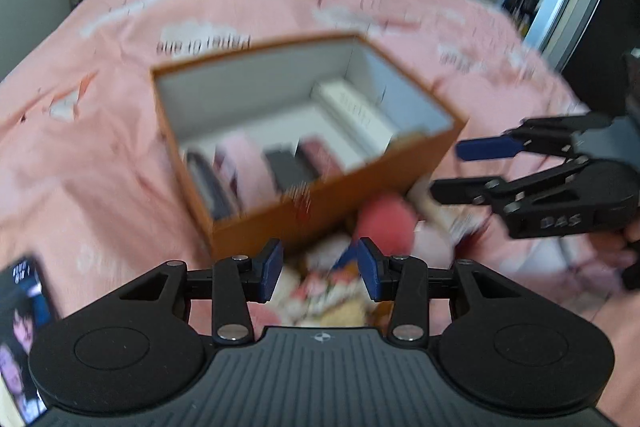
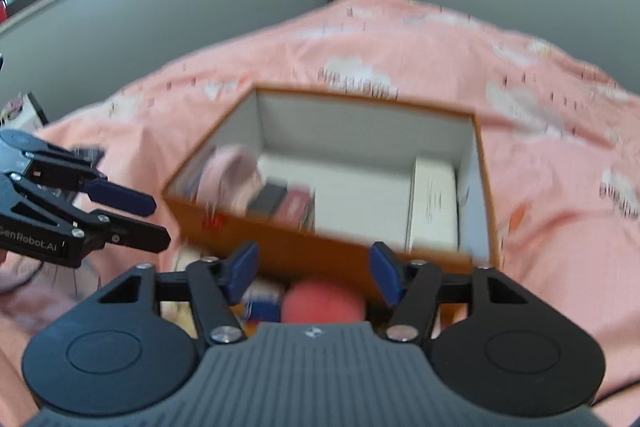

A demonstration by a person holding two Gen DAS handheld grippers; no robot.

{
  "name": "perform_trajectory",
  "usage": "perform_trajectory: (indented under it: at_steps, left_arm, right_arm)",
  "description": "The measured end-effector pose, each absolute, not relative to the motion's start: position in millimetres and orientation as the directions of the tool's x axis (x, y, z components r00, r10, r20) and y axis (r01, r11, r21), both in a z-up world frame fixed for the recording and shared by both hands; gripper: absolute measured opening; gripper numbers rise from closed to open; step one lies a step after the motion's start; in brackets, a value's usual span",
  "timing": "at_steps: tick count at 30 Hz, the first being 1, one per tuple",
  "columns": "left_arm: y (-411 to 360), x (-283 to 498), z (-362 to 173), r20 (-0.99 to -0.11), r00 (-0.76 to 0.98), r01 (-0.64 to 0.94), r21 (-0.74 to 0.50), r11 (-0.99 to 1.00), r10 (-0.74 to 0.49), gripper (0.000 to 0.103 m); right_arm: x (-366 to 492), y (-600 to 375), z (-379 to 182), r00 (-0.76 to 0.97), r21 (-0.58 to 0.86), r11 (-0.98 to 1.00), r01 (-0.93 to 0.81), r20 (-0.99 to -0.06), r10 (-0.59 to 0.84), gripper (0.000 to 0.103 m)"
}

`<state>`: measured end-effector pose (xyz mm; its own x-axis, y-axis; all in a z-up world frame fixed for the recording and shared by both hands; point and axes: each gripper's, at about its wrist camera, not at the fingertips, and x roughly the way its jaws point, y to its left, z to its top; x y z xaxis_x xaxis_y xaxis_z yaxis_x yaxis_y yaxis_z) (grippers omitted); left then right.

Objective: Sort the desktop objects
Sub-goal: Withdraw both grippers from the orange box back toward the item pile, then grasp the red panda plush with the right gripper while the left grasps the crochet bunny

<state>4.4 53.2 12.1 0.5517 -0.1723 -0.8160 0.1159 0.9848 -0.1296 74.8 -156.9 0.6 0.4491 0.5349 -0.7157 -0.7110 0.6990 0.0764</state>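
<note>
Both grippers hang over the pink bedspread point(image 2: 520, 75), and the orange box point(image 1: 328, 199) sits out in the middle of it, open at the top. Inside, the sorting is well under way: a white carton point(image 2: 434, 203) lies against the box's right wall, and along the left side a row of small things stands packed together, a grey case point(image 2: 269, 199) and a reddish one point(image 2: 298, 205) among them, with something pale pink point(image 2: 236, 175) at the end. Blur hides the finer detail.

The left gripper point(image 1: 319, 269) is released, jaws apart with nothing between the pads. The right gripper point(image 2: 314, 273) is spread wider, and it too carries nothing.

What's left? Plenty, by the look of it. Just this side of the box's near wall lies a loose heap: a pink round thing point(image 1: 386, 225), a blue-and-white packet point(image 2: 262, 301), some printed wrappers point(image 1: 328, 291). A picture card point(image 1: 20, 339) lies apart toward the bedspread's left edge. I'd put the job at about halfway, with the near heap next.
</note>
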Motion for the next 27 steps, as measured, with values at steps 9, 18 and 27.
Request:
perform_trajectory:
  at_steps: [9, 18, 27]
  left_arm:
    - [70, 8, -23, -0.899, 0.379, -0.039, -0.254, 0.966, -0.221, 0.048]
    - [100, 29, -47, -0.925, 0.294, -0.284, -0.325, 0.902, -0.241, 0.055]
    - [104, 46, -61, -0.936, 0.280, -0.389, -0.314, 0.866, -0.213, 0.058]
  right_arm:
    - [57, -149, -37, 0.307, 0.111, 0.664, -0.739, -0.822, 0.479, 0.054]
    - [70, -127, -52, 0.195, 0.123, 0.589, -0.799, -0.873, 0.448, 0.055]
    - [87, -101, -80, 0.058, 0.199, 0.548, -0.813, -0.908, 0.415, 0.057]
